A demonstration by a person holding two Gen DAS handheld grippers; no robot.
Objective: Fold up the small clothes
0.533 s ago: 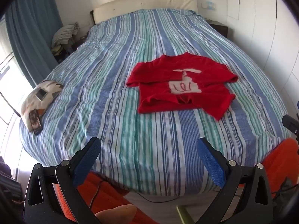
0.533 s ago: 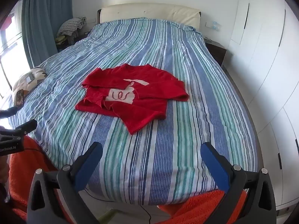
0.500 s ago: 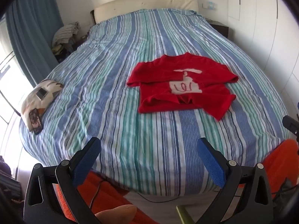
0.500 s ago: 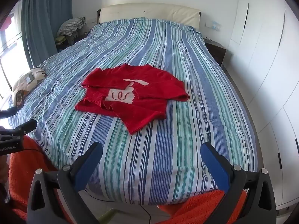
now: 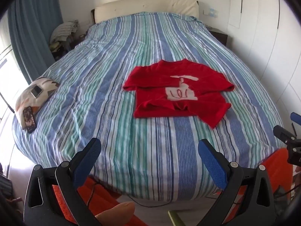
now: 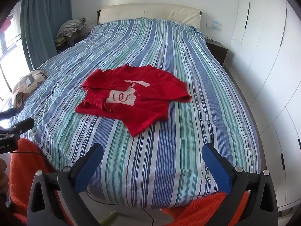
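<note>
Not much has changed here, honestly. Compared with half a second back, both views look practically identical: the red sweater (image 5: pixel 178 92) lies in the same spot on the striped bed (image 5: pixel 112 75), with the same creases, and neither gripper has crept noticeably closer. So for the task that reads as a pause before the start, with no folding step underway yet.

The sweater sits around the middle of the bed, roughly spread but messy. Both sleeves are already flopped in across the chest over the pale print, and the near hem is rumpled, with one corner poking out toward the foot of the bed.

The left gripper (image 5: pixel 148 156) and right gripper (image 6: pixel 153 160) both hang off the foot of the bed, well apart from the sweater, fingers spread as wide as they go with nothing between them. Each gripper peeks into the edge of the other's view.

A patterned cushion (image 5: pixel 35 96) with two phones on it sits at the bed's left edge, out of the way.
</note>
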